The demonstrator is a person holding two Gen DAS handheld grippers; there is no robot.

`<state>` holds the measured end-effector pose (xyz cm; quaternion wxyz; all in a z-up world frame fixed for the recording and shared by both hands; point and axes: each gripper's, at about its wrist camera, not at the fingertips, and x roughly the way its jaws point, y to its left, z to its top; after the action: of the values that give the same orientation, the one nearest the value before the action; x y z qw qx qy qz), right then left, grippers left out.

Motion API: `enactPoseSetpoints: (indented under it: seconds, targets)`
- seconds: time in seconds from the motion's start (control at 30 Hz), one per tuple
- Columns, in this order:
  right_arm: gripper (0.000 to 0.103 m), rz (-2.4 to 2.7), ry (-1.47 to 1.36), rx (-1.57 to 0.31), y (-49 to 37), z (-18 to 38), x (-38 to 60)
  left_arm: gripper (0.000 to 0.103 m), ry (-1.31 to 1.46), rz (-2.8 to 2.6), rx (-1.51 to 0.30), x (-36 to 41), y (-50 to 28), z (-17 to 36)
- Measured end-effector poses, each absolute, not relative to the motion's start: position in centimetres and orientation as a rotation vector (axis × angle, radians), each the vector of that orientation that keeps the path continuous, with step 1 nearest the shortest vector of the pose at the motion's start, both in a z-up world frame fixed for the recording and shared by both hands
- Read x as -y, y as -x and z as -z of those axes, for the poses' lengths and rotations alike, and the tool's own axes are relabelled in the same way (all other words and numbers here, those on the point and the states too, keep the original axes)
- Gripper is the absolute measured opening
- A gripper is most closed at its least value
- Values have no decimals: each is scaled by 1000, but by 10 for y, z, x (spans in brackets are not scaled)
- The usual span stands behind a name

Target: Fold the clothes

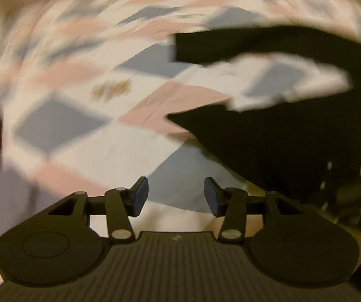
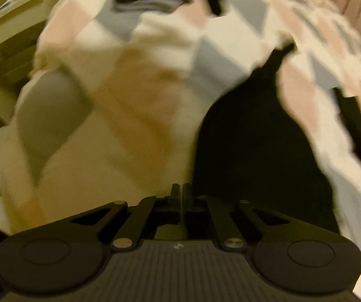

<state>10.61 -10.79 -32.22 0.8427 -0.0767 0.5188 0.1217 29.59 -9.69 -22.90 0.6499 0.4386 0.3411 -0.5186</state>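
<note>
left gripper (image 1: 176, 196) hanging released above checked bedspread (image 1: 62, 123), bare cloth lying ahead. black garment (image 1: 293, 136) spreading at right, edges blurred. right gripper (image 2: 181, 196) clenched; whether pinching cloth, cannot tell.

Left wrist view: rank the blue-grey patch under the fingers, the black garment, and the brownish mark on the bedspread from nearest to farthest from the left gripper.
From the left gripper:
1. Blue-grey patch, directly ahead between the open fingers.
2. Black garment, ahead to the right.
3. Brownish mark, farther up, left of centre.
The view is motion-blurred.
</note>
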Motion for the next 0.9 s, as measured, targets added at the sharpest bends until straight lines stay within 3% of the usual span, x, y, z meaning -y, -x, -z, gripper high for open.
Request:
enactPoseSetpoints:
  seconds: [0.13,0.23,0.57,0.6,0.73,0.9]
  targets:
    - [39,-251,158,-1047,-88,308,96,55,-1424,1405,-380,95,-233,247]
    - [40,-113,104,-1075,-65,301,113,65,-1664,1570,-106,80,-198,273]
    - [43,690,110,-1376,136,301,186,65,-1900,1417,396,53,-187,390]
    - [43,756,146,-1422,159,304,191,62,-1904,1413,438,51,-186,394]
    - [44,882,330,-1620,244,329,212,19,-1948,1405,535,45,-184,406]
    - [44,807,535,-1767,312,367,238,14,-2023,1310,625,43,-178,428]
